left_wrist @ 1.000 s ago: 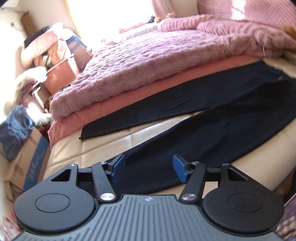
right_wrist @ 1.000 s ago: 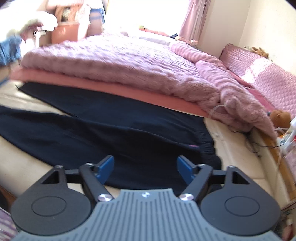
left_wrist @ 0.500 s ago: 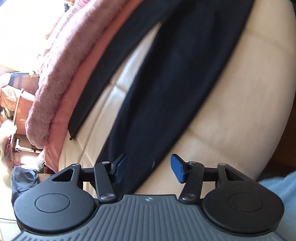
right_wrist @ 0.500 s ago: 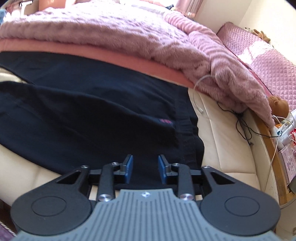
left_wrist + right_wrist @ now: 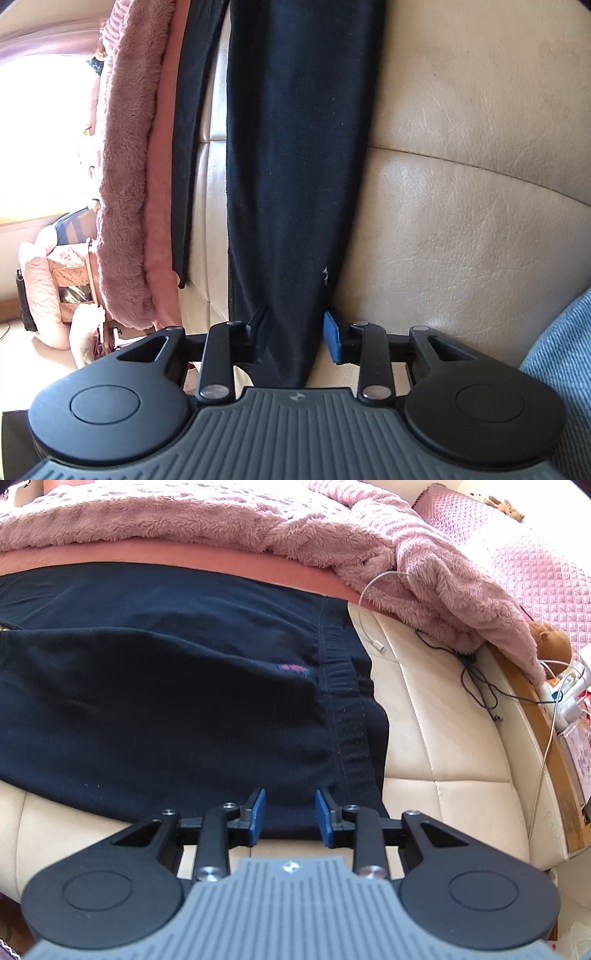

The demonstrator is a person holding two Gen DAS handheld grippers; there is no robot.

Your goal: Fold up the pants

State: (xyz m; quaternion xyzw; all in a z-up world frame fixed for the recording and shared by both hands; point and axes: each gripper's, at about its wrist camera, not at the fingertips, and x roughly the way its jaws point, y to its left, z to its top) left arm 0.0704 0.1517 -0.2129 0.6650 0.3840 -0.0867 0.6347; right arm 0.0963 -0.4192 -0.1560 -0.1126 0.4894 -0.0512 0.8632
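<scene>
Dark navy pants (image 5: 291, 155) lie spread flat on a cream leather mattress (image 5: 472, 192), legs apart. In the left wrist view, rolled sideways, my left gripper (image 5: 290, 328) is open, and the hem end of the near leg lies between its blue pads. The far leg (image 5: 192, 122) lies beside the pink blanket. In the right wrist view my right gripper (image 5: 288, 814) is partly open, its pads either side of the near edge of the pants (image 5: 177, 686) beside the waistband (image 5: 343, 709). Neither gripper has closed on cloth.
A fluffy pink blanket (image 5: 229, 520) and a salmon sheet (image 5: 221, 559) lie behind the pants. A white charging cable (image 5: 373, 590) and black wires (image 5: 472, 675) lie right of the waistband. A wooden bed edge (image 5: 546, 738) runs along the right. Blue denim (image 5: 565, 350) shows at the left view's right.
My left gripper has rolled sideways and come down onto the near leg's hem. My right gripper has moved in to the pants' near edge by the waistband and narrowed its jaws.
</scene>
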